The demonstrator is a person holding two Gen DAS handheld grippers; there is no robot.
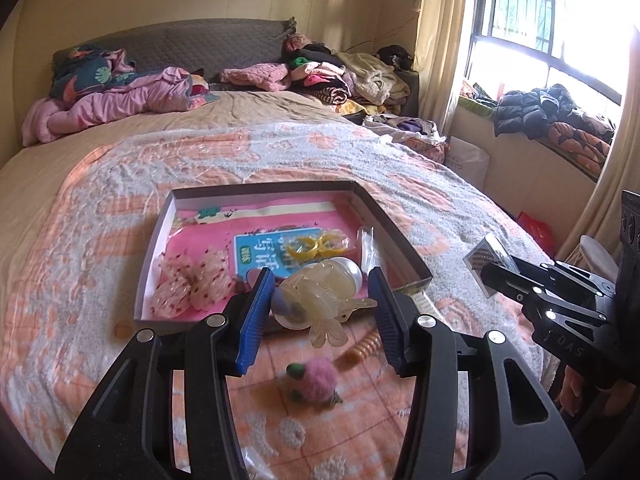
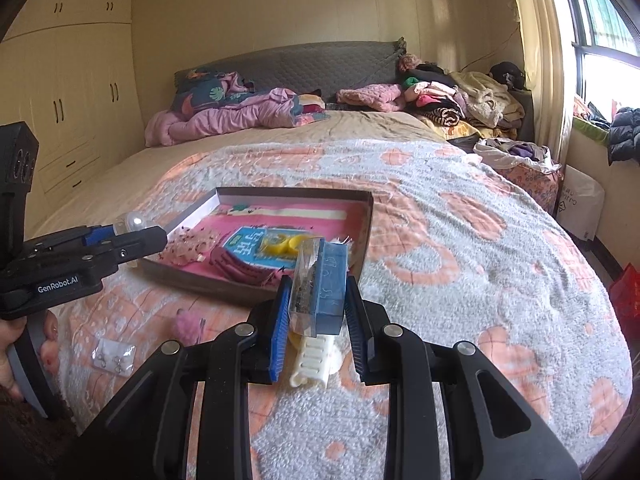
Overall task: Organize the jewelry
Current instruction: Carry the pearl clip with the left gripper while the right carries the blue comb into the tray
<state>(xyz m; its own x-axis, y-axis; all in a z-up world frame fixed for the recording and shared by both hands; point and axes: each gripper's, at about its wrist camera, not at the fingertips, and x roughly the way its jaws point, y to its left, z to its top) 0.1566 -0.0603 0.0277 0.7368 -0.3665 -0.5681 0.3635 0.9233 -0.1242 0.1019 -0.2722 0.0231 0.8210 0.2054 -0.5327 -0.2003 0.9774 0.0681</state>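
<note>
The left gripper (image 1: 322,300) is hanging spread around a pearly clip (image 1: 320,298), touching only its left finger. The right gripper (image 2: 318,312) is pinching a blue case (image 2: 326,284), long axis pointing away. Beyond, the tray (image 1: 400,240) is holding yellow rings (image 1: 316,246) and a pink bow (image 1: 192,284) on the bed (image 2: 460,240).

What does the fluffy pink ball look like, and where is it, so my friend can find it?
Find the bed with the orange-and-grey blanket, then the shallow box lying on it. Just in front of the box, on the blanket, under the left gripper, sits the pink pompom. It is the only fuzzy thing there, round, with green dots; the pieces near it are hard plastic.
</note>
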